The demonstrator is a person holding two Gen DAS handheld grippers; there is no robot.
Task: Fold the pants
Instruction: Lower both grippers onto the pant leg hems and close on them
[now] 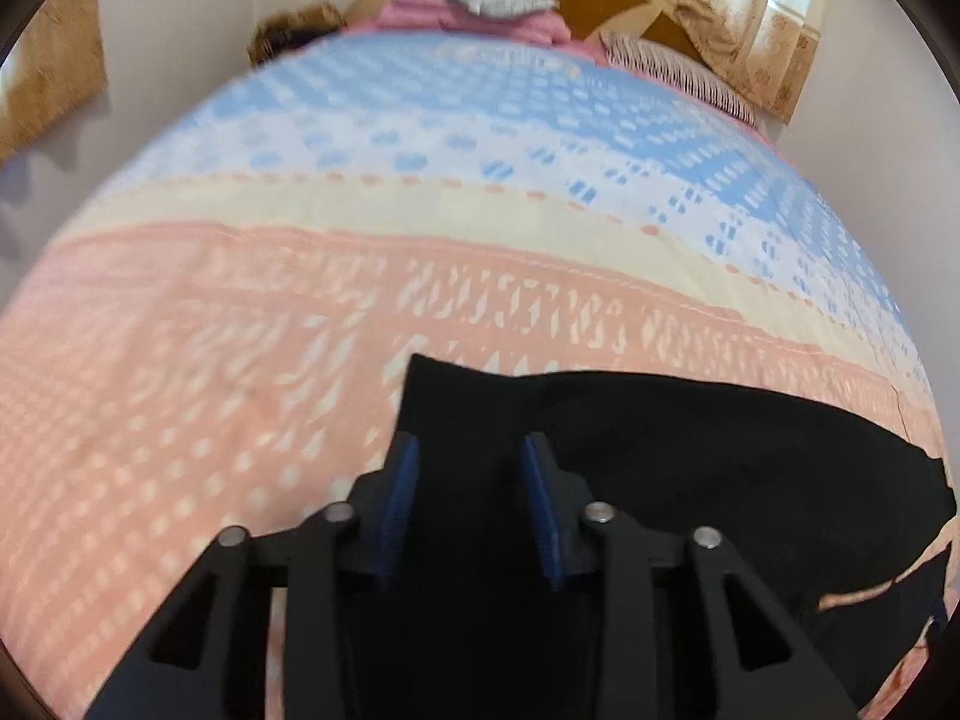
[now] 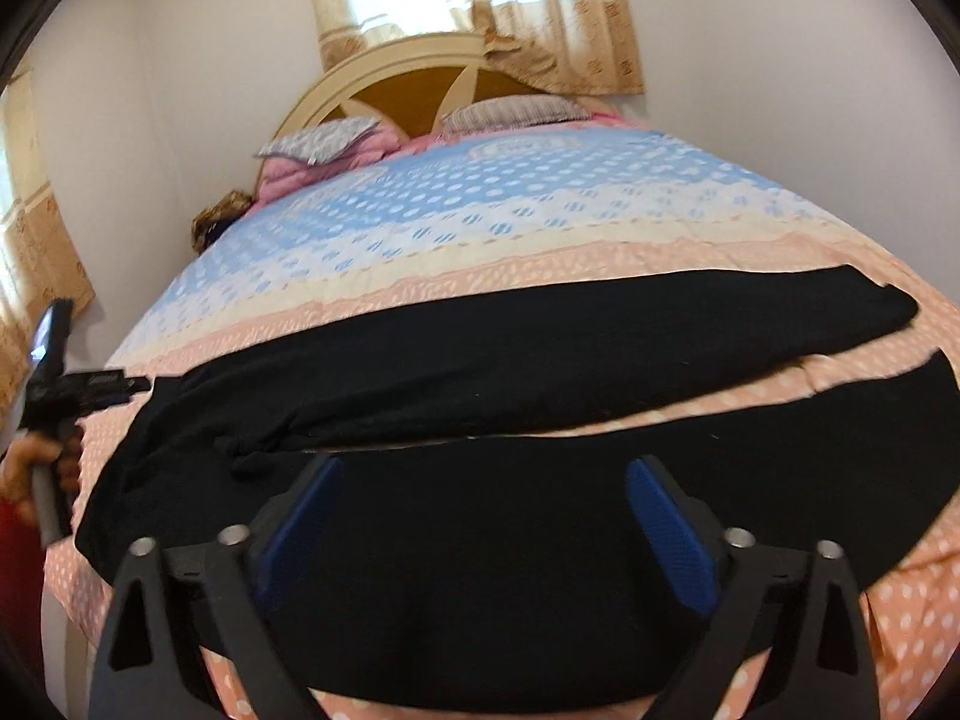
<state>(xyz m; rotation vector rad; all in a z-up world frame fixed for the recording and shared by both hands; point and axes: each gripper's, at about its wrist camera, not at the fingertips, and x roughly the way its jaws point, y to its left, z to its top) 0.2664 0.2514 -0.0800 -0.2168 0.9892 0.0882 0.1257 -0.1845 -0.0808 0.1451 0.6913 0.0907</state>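
Black pants point(image 2: 540, 348) lie spread across the near part of the bed, waist end at the left and both legs running to the right. My right gripper point(image 2: 485, 465) is open wide, and it hovers over the near leg point(image 2: 540, 552). In the left wrist view my left gripper point(image 1: 471, 450) is over the pants' point(image 1: 690, 450) left end. Its blue pads point(image 1: 409, 468) stand a narrow gap apart, with black cloth showing between them but not visibly pinched. The right wrist view shows that left gripper point(image 2: 129, 387) held by a hand point(image 2: 30, 468) at the pants' left corner.
The bedspread point(image 2: 480, 210) is peach near me, cream in the middle and blue farther back. Pillows point(image 2: 516, 111) and pink bedding point(image 2: 288, 171) lie against the arched headboard point(image 2: 396, 69). A curtained window point(image 2: 474, 6) is behind. White walls close in left and right.
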